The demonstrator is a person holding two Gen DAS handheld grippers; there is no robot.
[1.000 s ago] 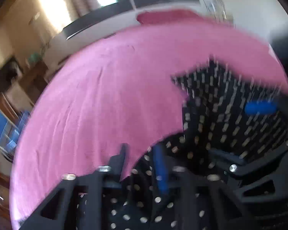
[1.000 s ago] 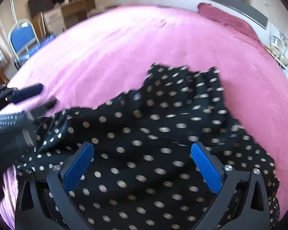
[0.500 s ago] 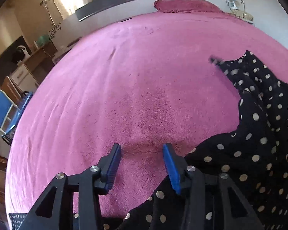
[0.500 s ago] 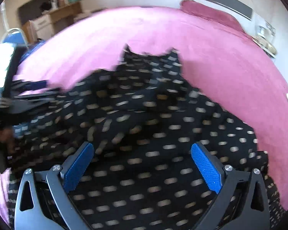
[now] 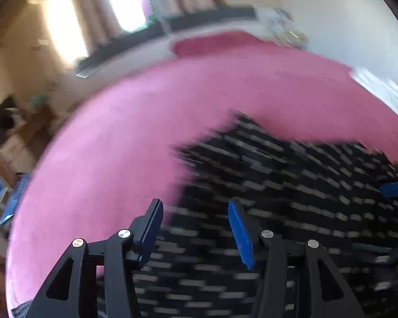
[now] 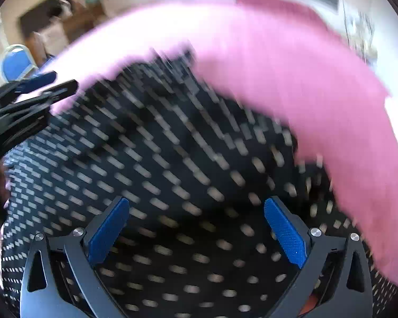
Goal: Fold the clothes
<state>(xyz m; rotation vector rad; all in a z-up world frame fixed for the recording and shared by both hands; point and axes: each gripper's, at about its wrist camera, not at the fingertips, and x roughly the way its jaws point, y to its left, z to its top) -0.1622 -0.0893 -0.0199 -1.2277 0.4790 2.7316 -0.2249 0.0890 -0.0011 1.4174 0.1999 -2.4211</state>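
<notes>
Currently the black white-dotted thin fabric garment (image 6: 172,159) lies rumpled on the pink bedspread (image 5: 106,145), filling lower frame. Left gripper (image 5: 196,222) and right gripper (image 6: 196,225) both gape, empty. Likely soft, light, floppy; pinch an edge or corner.

One garment (image 6: 188,159) (dotted), two claws (image 6: 196,228)

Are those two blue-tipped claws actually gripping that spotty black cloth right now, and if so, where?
Neither. The left gripper and right gripper are both open above the black polka-dot garment on the pink bedspread, with nothing between their fingers.
</notes>
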